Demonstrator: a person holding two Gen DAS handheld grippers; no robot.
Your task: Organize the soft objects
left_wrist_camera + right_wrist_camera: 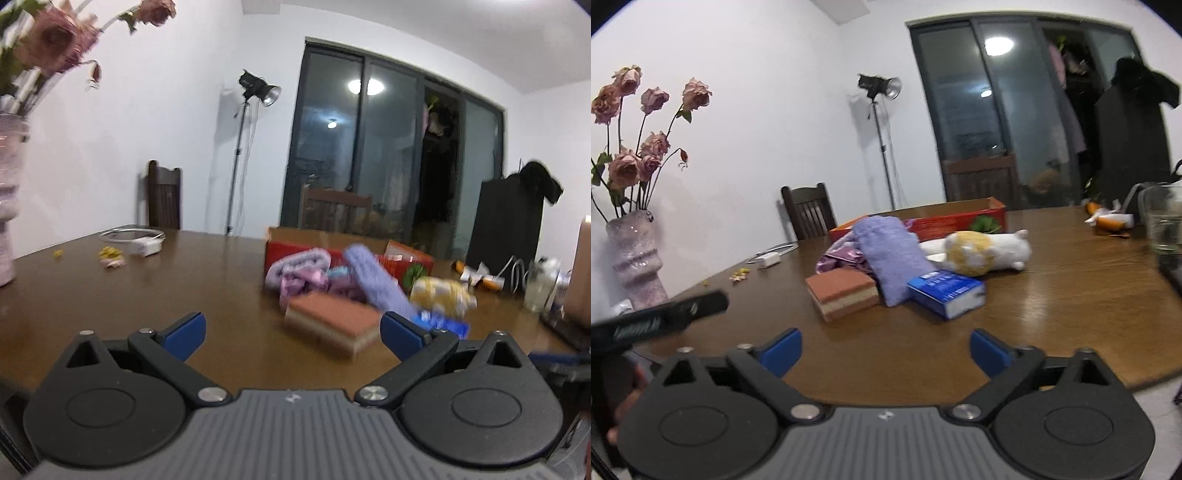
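Observation:
A pile of soft things lies mid-table before a red cardboard box [413, 260] [955, 220]. A brown-topped sponge [334, 323] [844, 293] is nearest. Behind it lie a purple towel [380, 282] [890, 253], crumpled lilac cloths [299, 271] [836, 260], a yellow-and-white plush toy [441, 295] [979, 253] and a blue tissue pack [443, 325] [947, 291]. My left gripper [291, 336] is open and empty, just short of the sponge. My right gripper [886, 350] is open and empty, further back near the table's front edge.
A pink vase of dried roses [635, 258] [9, 206] stands at the left. A white charger [146, 245] [768, 260] lies at the back. A glass [539, 286] [1165, 221] and a laptop [581, 273] are at the right. The left gripper's body [661, 321] shows at the right view's left.

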